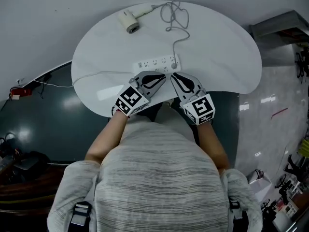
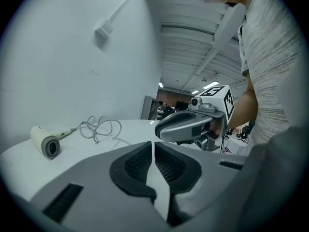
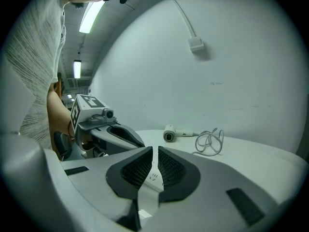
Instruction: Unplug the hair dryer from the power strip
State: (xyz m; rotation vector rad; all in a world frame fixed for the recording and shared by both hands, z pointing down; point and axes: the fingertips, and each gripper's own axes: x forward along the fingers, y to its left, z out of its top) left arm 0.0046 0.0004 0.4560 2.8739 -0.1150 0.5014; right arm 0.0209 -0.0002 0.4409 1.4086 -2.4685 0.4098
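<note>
The white round bench (image 1: 217, 42) carries everything. At its near edge, the left tool (image 1: 162, 77) and the right tool (image 1: 174, 76) sit side by side. Each one's jaws are pressed together with nothing gripped. Seen from the right tool's own view (image 3: 155, 151), the power strip shows only through the slit beyond the tips.

The power strip (image 1: 157, 63) lies flat just ahead of both tools and close to their tips. It looks like a light, hard plastic bar on a smooth top. It will probably slide or lift if the plug is tugged, so it likely needs pinning down, or pinching across its narrow sides, near the left end.

The hair dryer (image 1: 130, 19) lies on its side at the far edge of the bench, well apart from the strip. Its smooth, rounded shell would be slippery to grip, and this job gives no reason to touch it.

Its cord (image 1: 174, 13) is bunched in loose loops beside the dryer and runs down to the strip's right end. It is limp, and pulling on it would strain the wire.

The plug (image 1: 174, 65) sits in the strip at that right end, just ahead of the right tool. It is small, stiff and held by friction. The best hold seems to be across its body, pulling straight up out of the socket.
</note>
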